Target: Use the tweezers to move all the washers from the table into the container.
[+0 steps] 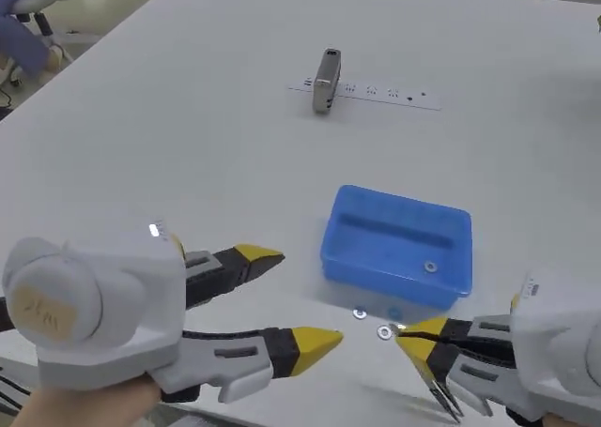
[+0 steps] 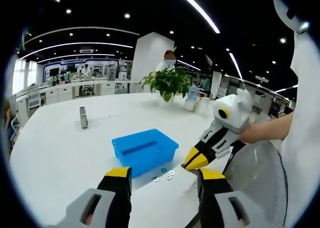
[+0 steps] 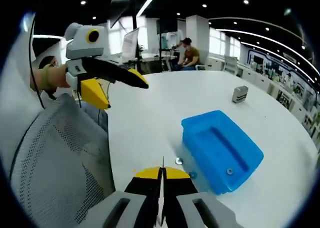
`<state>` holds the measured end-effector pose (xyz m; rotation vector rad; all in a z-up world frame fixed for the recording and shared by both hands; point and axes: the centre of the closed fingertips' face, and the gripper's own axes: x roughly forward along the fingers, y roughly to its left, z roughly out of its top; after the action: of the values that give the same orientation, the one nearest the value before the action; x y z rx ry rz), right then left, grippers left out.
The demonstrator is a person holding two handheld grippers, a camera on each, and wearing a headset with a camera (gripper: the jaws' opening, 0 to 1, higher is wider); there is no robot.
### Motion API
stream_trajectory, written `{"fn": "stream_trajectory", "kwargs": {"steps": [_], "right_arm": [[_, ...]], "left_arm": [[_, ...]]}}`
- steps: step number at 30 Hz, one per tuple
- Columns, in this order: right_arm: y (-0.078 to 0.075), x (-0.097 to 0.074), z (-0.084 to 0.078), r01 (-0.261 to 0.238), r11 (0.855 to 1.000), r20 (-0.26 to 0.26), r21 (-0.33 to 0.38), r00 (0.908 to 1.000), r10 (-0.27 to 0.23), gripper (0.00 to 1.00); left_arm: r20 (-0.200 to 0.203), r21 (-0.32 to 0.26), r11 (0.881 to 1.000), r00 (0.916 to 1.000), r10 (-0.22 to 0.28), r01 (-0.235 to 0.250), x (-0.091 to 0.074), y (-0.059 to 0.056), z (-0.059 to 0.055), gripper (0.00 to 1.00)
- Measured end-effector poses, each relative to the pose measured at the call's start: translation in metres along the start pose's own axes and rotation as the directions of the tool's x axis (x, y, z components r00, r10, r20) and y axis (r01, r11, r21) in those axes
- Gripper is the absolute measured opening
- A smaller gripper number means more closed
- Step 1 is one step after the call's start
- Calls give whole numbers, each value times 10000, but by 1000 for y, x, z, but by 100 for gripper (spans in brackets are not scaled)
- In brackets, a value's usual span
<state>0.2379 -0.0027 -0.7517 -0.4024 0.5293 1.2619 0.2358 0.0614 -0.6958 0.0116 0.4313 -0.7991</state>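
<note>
The right claw (image 1: 406,338) sits at the lower right of the head view, pressed together on the tweezers (image 3: 162,169), whose thin tip pokes out between its yellow ends in the right gripper view. The loose washers (image 1: 384,332) lie on the white tabletop (image 1: 188,145) just below the blue container (image 1: 394,282) in the head view, close to its near wall. One washer (image 1: 430,267) rests inside, toward the lower right of the container's floor. The left claw (image 1: 286,297) is spread and holds nothing, at the lower left of the frame, apart from the container. The main risk, as I judge it, is the pick itself. The washers are flat, thin and smooth on a slick surface, so a tweezer tip coming in too shallow could skate one away or push it against the container's wall. Too hard a squeeze could make it spring out. They lie near one another, so nudging one may scatter its neighbour. Since the tweezers are only clamped in the claw, they could twist or slip in that hold and throw the tip off. A washer could also drop on the lift over the rim. With nothing holding the container, a knock from the claw could shove it.
</note>
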Motion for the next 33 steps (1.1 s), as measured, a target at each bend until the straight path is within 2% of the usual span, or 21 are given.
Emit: {"fn": "stream_trajectory", "kwargs": {"steps": [1,4,6,7,9,11,16,19,21,25,28,30,32,33], "right_arm": [[5,0,7,-201,9994,249,-277,9995,208,0],[13,2,19,-620,9974,721,-371,9953,645,0],[17,3,25,-797,9959,903,-432,9924,834,0],[20,4,27,-930,9944,941,-510,9908,975,0],[24,6,32,-1084,9920,1017,-642,9882,1146,0],[31,6,37,-1393,9860,1104,-910,9826,1491,0],[41,8,42,-1776,9740,1112,-1407,9747,1938,0],[46,12,38,-1986,9673,928,-1577,9723,2147,0],[47,12,41,-2044,9659,1052,-1592,9693,2225,0],[52,14,42,-2271,9588,1013,-1708,9639,2464,0],[54,15,42,-2331,9566,1019,-1747,9621,2530,0],[53,16,42,-2350,9576,1047,-1665,9615,2541,0],[52,18,40,-2439,9593,1009,-1420,9605,2592,0],[53,19,34,-2515,9586,756,-1334,9619,2629,0]], "left_arm": [[-21,73,9999,9999,-143,144,1,-2,1,43],[-196,410,9948,9955,-923,930,5,-12,1,27],[-329,529,9868,9879,-1516,1532,8,-21,1,20],[-367,586,9848,9862,-1616,1635,9,-23,1,17],[-599,751,9757,9776,-2016,2058,10,-29,-1,11],[-727,850,9709,9733,-2179,2237,12,-32,-1,7],[-1018,1104,9572,9611,-2568,2674,12,-39,-3,3],[-1321,1353,9427,9485,-2878,3049,11,-45,-6,0],[-1511,1504,9331,9403,-3049,3268,11,-48,-9,0],[-1861,1677,9240,9315,-3126,3436,10,-50,-13,0],[-2296,2072,9139,9254,-3014,3491,10,-49,-18,0],[-2283,2113,9126,9255,-3021,3500,9,-49,-17,0],[-2394,2217,9052,9202,-3098,3625,8,-49,-18,0],[-2425,2321,9029,9205,-3065,3618,8,-49,-18,0]]}}
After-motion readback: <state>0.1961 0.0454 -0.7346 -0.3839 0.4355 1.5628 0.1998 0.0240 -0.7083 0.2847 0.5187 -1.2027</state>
